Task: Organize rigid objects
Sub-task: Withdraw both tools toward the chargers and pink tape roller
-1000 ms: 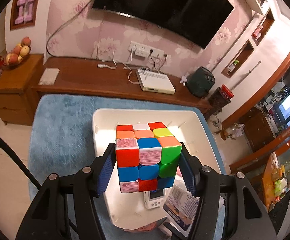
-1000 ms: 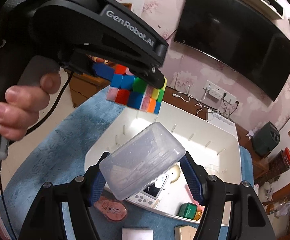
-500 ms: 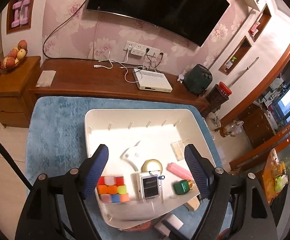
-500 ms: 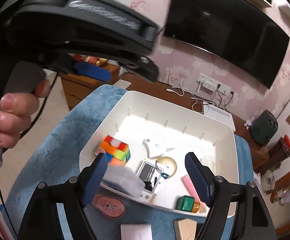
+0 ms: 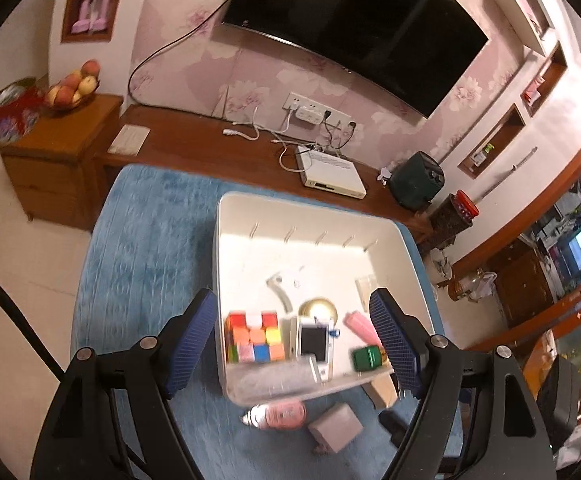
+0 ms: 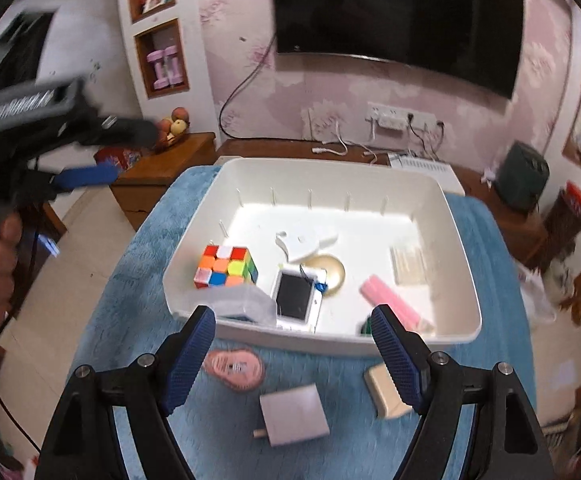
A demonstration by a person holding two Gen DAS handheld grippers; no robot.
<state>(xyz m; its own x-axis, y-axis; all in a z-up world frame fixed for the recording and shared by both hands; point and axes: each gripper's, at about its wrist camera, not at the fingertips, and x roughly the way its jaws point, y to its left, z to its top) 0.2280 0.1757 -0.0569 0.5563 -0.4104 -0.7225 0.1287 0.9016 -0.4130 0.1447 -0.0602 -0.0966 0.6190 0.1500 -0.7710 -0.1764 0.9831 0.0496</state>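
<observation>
Both the left hand-held gripper (image 5: 294,344) and right hand-held gripper (image 6: 290,354) are spread and hold nothing; the glossy multicoloured cube (image 6: 225,267) and frosted plastic case (image 6: 244,304) lie inside the smooth white rectangular bin (image 6: 466,280) on fuzzy blue cloth (image 6: 138,280)

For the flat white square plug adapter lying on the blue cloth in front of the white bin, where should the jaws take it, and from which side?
Judging from the right wrist view, come from above onto the flat white square plug adapter and close the jaws on its two opposite side edges. It lies flat on the blue cloth, so the broad face offers no hold. Keep off the small prong at its left corner.
</observation>
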